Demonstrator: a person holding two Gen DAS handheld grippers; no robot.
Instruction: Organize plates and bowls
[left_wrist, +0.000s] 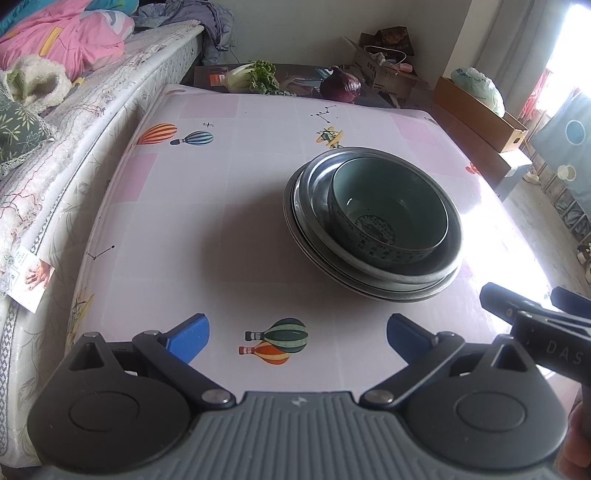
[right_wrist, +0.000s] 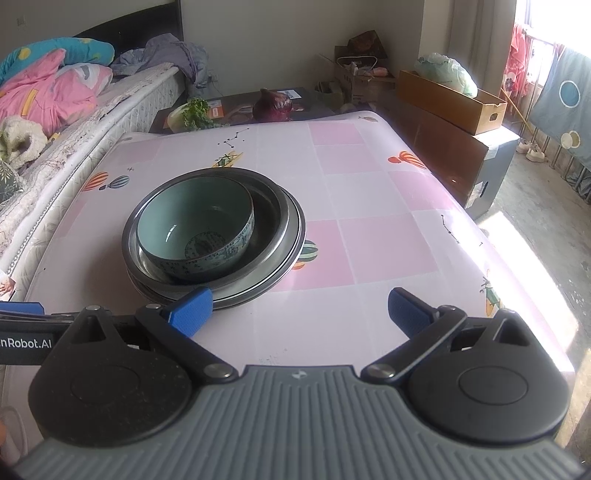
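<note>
A pale green ceramic bowl (left_wrist: 388, 218) with dark writing sits inside a metal basin (left_wrist: 321, 195), which rests on a stack of metal plates (left_wrist: 295, 229) on the table. The same bowl (right_wrist: 195, 229), basin (right_wrist: 273, 218) and plates (right_wrist: 295, 240) show in the right wrist view. My left gripper (left_wrist: 297, 338) is open and empty, near the table's front edge, short of the stack. My right gripper (right_wrist: 299, 312) is open and empty, its left finger (right_wrist: 190, 308) just in front of the plates' near rim. The right gripper also shows in the left wrist view (left_wrist: 532, 306).
The table (left_wrist: 207, 206) has a pink checked cloth with balloon prints. A bed (left_wrist: 74, 96) runs along its left side. Behind the table lie greens (left_wrist: 255, 75) and a purple cabbage (left_wrist: 340, 88). Cardboard boxes (right_wrist: 454, 99) stand at the right.
</note>
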